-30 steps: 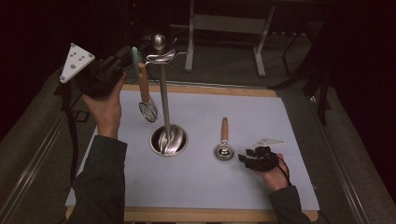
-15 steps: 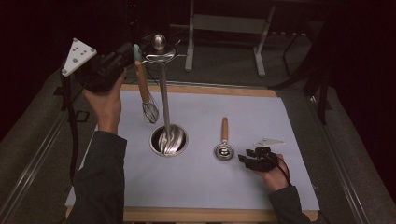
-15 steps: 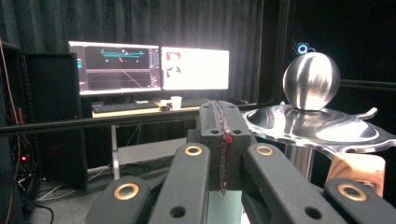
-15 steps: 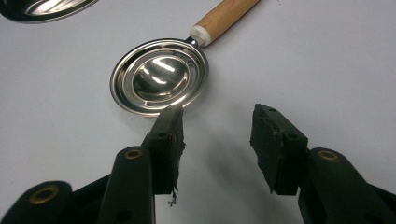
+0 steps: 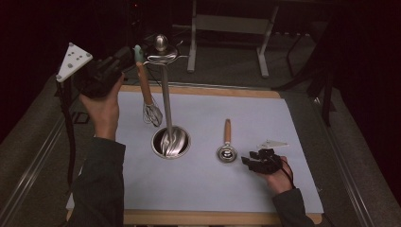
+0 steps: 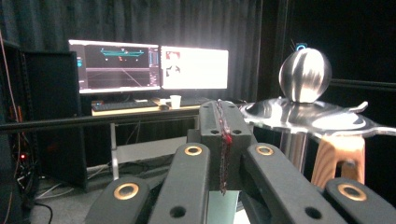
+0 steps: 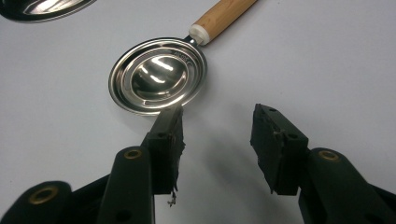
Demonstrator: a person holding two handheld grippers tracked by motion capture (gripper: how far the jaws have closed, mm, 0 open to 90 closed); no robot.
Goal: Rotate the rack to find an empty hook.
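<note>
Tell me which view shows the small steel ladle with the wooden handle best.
The right gripper view: the small steel ladle with the wooden handle lies close, bowl up on the white mat, just beyond the right tool, whose jaws stand open. The high view shows it whole but small. The left gripper view faces the steel stand's top.

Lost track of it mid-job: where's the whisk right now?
High view, left of centre: the whisk hangs by its handle top from the left gripper, beside the metal stand.
</note>
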